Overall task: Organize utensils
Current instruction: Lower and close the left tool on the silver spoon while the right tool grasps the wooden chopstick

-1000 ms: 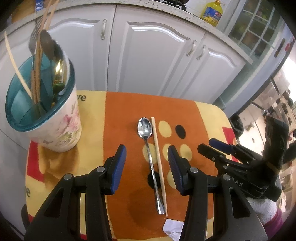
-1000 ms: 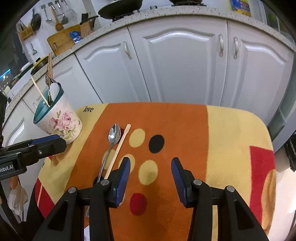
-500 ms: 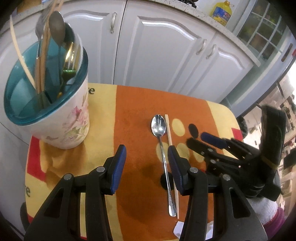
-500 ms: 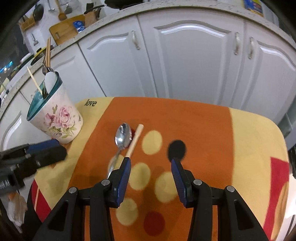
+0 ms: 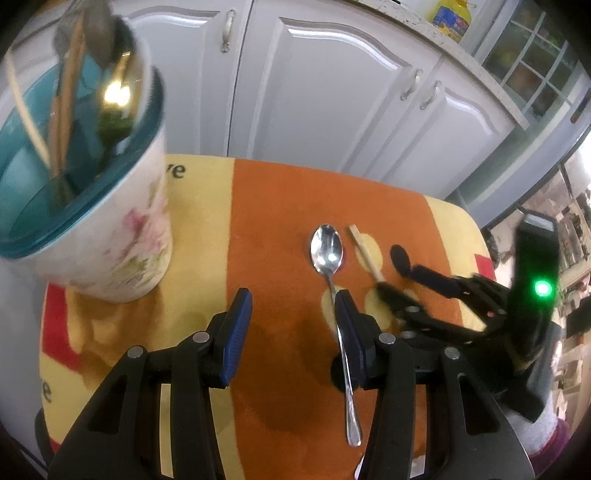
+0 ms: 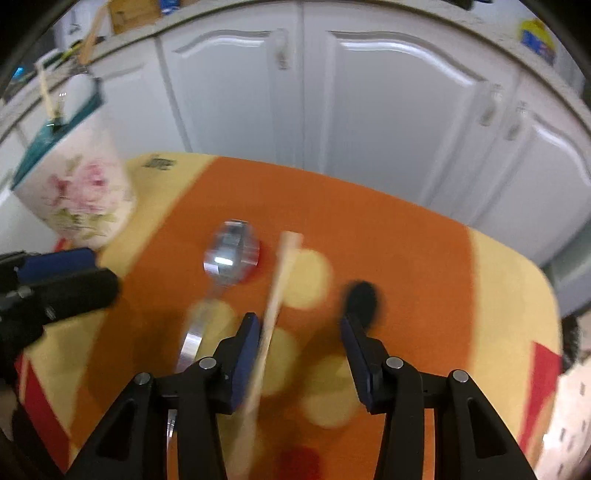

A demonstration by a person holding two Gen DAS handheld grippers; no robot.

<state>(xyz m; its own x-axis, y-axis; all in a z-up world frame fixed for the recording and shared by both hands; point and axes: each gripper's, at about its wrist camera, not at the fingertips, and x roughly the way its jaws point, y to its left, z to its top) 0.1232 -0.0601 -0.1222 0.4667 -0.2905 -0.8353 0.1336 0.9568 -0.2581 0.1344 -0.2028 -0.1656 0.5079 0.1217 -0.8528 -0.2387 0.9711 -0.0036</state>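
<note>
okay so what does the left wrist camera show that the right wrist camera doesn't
Only the left wrist view shows inside the floral holder: a gold spoon and wooden sticks, plus the steel spoon's whole handle and an oil bottle. Only the right wrist view shows the chopstick running between the open right gripper fingers. Both show the orange cloth and white cabinets.
</note>
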